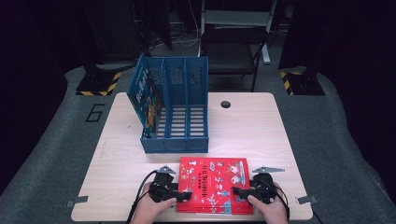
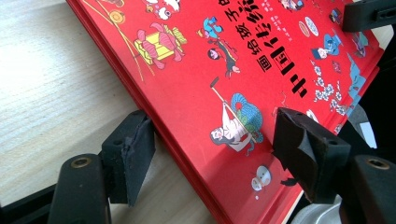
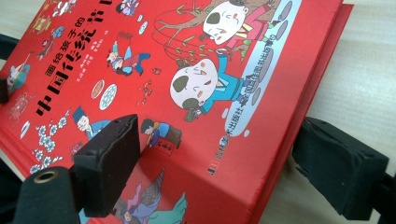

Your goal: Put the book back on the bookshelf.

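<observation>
A thick red picture book (image 1: 212,184) lies flat near the table's front edge, its side showing several red layers. My left gripper (image 1: 184,193) holds its left edge, my right gripper (image 1: 236,191) its right edge, both pointing inward. In the left gripper view, my left gripper (image 2: 217,140) straddles the red book (image 2: 196,70): one pad sits against the lower side edge, the other on the cover. In the right gripper view, my right gripper (image 3: 224,163) has one pad on the cover of the red book (image 3: 177,56) and one under its edge.
A blue three-slot file rack (image 1: 184,112) stands just behind the book, with a blue book (image 1: 147,100) leaning in its left slot. The wooden table (image 1: 252,126) has a cable hole (image 1: 225,104). A dark chair (image 1: 233,46) stands beyond the far edge.
</observation>
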{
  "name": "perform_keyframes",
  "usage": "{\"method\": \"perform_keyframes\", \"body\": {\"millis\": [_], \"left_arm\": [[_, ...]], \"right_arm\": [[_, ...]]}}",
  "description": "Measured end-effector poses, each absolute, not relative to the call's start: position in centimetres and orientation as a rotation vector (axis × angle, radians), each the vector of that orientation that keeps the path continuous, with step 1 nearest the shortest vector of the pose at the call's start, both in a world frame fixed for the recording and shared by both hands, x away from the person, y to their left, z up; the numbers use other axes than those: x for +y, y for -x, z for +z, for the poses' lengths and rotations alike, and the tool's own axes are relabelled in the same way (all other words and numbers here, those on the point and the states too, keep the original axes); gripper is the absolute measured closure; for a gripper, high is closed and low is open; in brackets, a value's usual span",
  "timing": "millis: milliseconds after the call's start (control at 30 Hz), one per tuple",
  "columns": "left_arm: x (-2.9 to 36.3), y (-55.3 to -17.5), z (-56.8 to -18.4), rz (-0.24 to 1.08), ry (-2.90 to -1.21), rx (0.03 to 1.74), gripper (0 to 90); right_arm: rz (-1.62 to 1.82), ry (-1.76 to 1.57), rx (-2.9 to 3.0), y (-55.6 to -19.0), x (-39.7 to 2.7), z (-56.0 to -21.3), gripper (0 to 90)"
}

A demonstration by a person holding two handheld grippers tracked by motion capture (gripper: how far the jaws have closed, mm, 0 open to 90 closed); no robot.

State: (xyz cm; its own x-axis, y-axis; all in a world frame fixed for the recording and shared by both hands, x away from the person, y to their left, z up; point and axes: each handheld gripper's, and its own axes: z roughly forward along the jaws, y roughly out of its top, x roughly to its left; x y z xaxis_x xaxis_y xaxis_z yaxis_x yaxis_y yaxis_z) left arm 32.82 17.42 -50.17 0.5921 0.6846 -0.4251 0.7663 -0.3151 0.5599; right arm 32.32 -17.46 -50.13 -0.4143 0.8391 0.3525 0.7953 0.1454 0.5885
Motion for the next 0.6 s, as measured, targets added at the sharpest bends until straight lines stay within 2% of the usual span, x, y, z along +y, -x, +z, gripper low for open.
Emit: {"method": "perform_keyframes", "body": {"millis": [433, 600], "left_arm": [[18.4, -34.1, -50.1, -0.124, -2.014, 1.223, 31.6], [18.7, -34.0, -50.3, -0.127, -1.998, 1.219, 33.6]], "right_arm": [[1.182, -1.617, 2.335, -34.5, -16.6, -50.3, 15.1], [1.161, -1.647, 2.323, -34.5, -16.7, -50.1, 18.5]]}}
